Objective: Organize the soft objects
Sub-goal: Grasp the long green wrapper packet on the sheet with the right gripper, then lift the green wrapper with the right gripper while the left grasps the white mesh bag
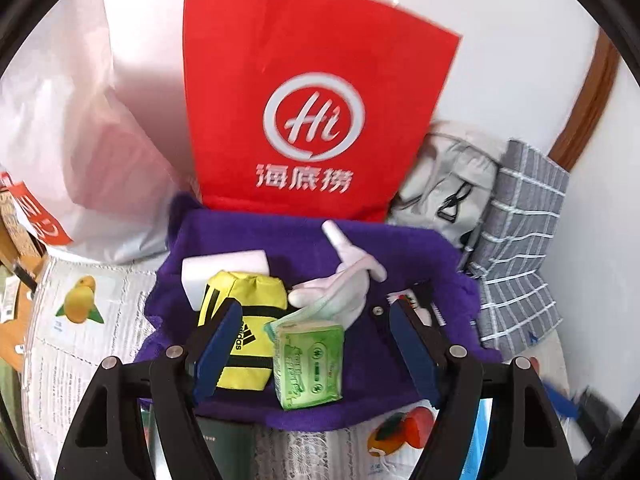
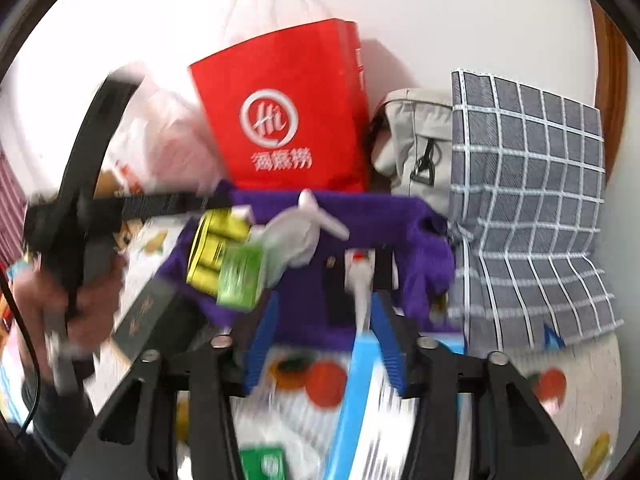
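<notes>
Purple towel point(image 1: 320, 248) crowded; left gripper point(image 1: 316, 344) wide, empty; right gripper point(image 2: 326, 340) narrower, seemingly empty.

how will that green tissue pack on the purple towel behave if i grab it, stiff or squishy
Probably squishy: the green tissue pack has a soft, wrinkled plastic wrap that looks dented. Likely light for its size. It stands tilted against the yellow pouch on the soft purple towel, so a nudge may topple it. The glossy film might slip.

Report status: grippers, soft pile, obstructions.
Left gripper open, empty, over yellow pouch and tissue pack on purple towel. Right gripper open, empty. Nothing blocking.
</notes>
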The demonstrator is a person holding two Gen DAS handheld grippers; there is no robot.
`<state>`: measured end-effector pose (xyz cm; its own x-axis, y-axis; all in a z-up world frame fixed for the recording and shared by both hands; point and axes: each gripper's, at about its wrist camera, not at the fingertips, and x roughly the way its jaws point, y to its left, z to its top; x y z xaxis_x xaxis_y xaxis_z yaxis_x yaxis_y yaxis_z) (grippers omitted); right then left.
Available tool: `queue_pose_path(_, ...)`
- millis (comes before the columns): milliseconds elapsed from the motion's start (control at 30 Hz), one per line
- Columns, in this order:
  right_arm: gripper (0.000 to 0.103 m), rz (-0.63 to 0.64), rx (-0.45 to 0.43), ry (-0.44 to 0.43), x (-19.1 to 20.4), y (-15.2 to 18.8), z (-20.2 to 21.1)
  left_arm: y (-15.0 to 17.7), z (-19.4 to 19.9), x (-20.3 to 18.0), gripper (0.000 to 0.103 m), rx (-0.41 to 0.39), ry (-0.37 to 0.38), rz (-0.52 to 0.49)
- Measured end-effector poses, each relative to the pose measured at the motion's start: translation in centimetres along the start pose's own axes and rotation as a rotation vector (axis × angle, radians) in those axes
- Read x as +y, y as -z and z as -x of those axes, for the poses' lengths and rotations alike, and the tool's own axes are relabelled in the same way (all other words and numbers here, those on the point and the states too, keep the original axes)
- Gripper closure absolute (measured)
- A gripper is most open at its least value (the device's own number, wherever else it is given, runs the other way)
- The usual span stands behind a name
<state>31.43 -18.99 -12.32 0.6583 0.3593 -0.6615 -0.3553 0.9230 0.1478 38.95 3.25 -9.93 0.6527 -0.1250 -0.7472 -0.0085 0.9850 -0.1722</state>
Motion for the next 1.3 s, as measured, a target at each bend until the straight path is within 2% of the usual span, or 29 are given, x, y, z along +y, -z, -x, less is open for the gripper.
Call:
queue_pose_path(67, 0.066, -0.010, 0.016, 0.005, 0.5, 2.1, 1.3, 0.0, 1.5, -0.4, 0.028, -0.031, 0.004, -0.010)
queue_pose_path(267, 0.067, -0.069, 0.077, -0.030, 1.9, 7.9, 3.9, 0.8, 5.3, -1.4, 0.028, -0.111, -0.023, -0.037)
queue_pose_path(400, 0.066, -0.054, 0.115, -0.059, 2.8, 11.2, 4.2, 3.3, 6.1, -1.0, 0.028, -0.060, -0.007, -0.023)
queue_pose_path(533, 0.066, -0.041, 0.161, -0.098, 3.7, 13.7, 2.7, 7.4, 6.8, 0.5, 0.028, -0.033, -0.004, -0.011)
queue_pose_path(733, 0.060, -0.021, 0.176, -0.080, 4.6, 14.8, 1.0, 14.2, 7.5, 4.8, 0.028, 0.023, -0.024, 0.091)
queue_pose_path(867, 0.054, 0.011, 0.191, -0.037, 5.1, 15.1, -0.2, 17.7, 8.1, 6.4, 0.028, 0.048, -0.044, 0.101)
queue_pose_path(900, 0.049, 0.019, 0.190, -0.027, 5.1, 15.3, -0.5, 18.1, 8.3, 6.6, 0.028, 0.050, -0.044, 0.107)
queue_pose_path(1067, 0.048, 0.051, 0.190, 0.015, 5.1, 16.2, -1.7, 19.7, 8.9, 7.0, 0.028, 0.070, -0.029, 0.111)
queue_pose_path(1133, 0.050, 0.067, 0.182, 0.017, 5.4, 16.3, -1.7, 20.0, 8.9, 6.7, 0.028, 0.074, -0.037, 0.097)
queue_pose_path(1200, 0.063, 0.094, 0.174, 0.040, 5.8, 16.3, -1.6, 20.2, 8.8, 6.3, 0.028, 0.079, -0.065, 0.083)
queue_pose_path(1300, 0.070, 0.113, 0.153, 0.043, 6.1, 16.4, -0.8, 20.5, 8.7, 5.6, 0.028, 0.082, -0.094, 0.059)
